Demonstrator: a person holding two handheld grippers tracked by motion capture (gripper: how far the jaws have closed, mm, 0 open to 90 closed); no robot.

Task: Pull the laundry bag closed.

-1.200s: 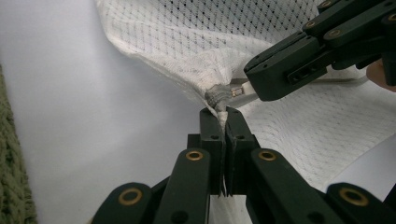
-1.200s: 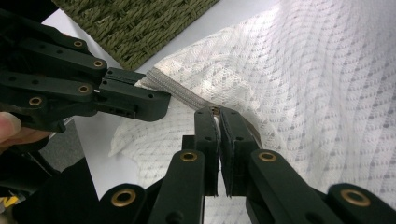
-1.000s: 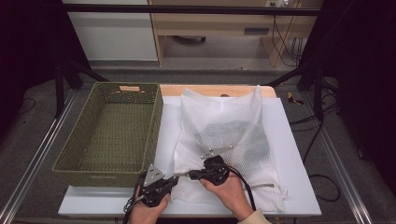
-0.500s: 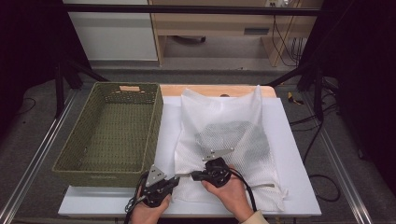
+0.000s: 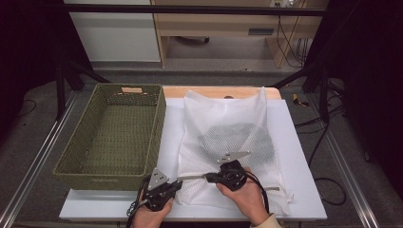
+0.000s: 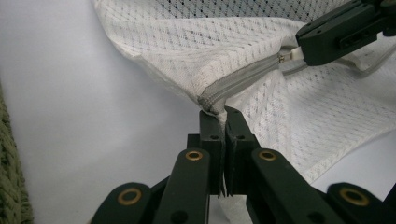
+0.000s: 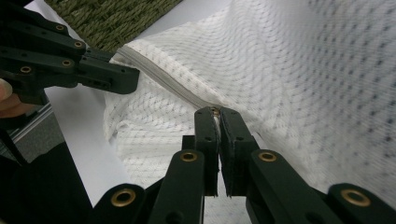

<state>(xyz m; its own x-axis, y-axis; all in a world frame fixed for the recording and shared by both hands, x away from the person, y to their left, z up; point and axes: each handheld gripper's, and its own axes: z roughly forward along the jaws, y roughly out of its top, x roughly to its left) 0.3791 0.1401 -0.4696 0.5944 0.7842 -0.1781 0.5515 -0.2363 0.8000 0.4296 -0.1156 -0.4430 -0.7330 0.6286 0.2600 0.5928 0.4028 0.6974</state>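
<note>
A white mesh laundry bag (image 5: 228, 118) lies flat on the white table, with a dark garment (image 5: 240, 140) inside it. Its grey zipper (image 6: 247, 77) runs along the near edge. My left gripper (image 6: 224, 113) is shut on the bag's corner at the zipper's end, near the table's front edge (image 5: 178, 181). My right gripper (image 7: 217, 112) is shut on the zipper pull, a short way to the right of the left one (image 5: 207, 177). Between the two grippers the zipper looks closed and is pulled taut. In the right gripper view, the left gripper (image 7: 133, 79) holds the corner at upper left.
An empty green woven basket (image 5: 114, 137) stands on the left, close to the bag. The white table top (image 5: 294, 156) ends just in front of the hands. Cables lie on the floor at the right, and dark frame legs stand at both sides.
My right gripper has slid to the right along the zipper, widening the gap to the left gripper. The left gripper has stayed where it was.
</note>
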